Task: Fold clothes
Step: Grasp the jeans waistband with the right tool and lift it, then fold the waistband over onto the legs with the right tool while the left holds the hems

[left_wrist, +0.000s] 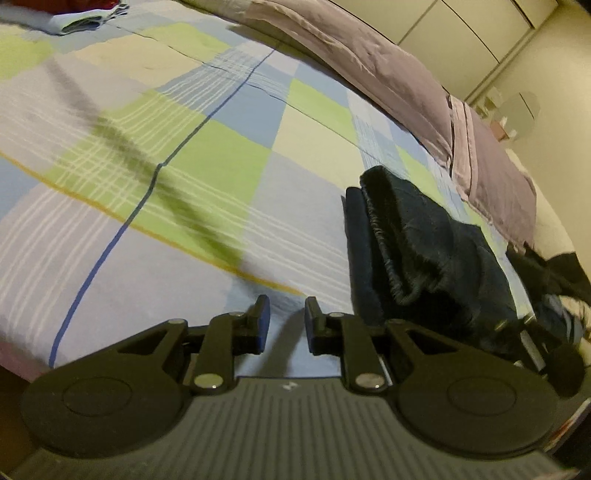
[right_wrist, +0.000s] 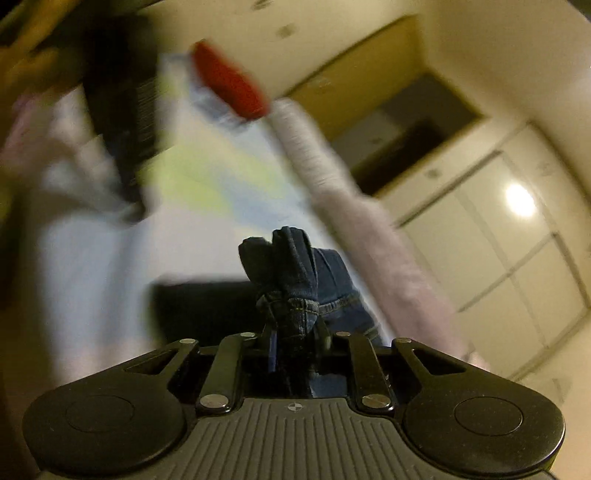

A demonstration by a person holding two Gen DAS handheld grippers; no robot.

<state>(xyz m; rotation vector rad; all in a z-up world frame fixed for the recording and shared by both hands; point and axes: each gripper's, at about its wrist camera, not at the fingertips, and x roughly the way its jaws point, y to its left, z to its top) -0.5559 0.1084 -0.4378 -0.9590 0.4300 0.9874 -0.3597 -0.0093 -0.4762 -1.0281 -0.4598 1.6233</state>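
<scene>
Bedroom; bed with checked blue, green and white bedspread. Nearest: left gripper, jaws narrowly apart, nothing between them, poised over bare bedspread. Right gripper clamped on a bunched hem of dark blue jeans. Just right of the left gripper: dark navy garment, loosely folded on the bed. Further: mauve pillows. Far corner: pale folded clothes.

One bed with a checked cover, two purple pillows, one dark folded garment, one pale folded stack, one bunch of denim, one red item.
</scene>
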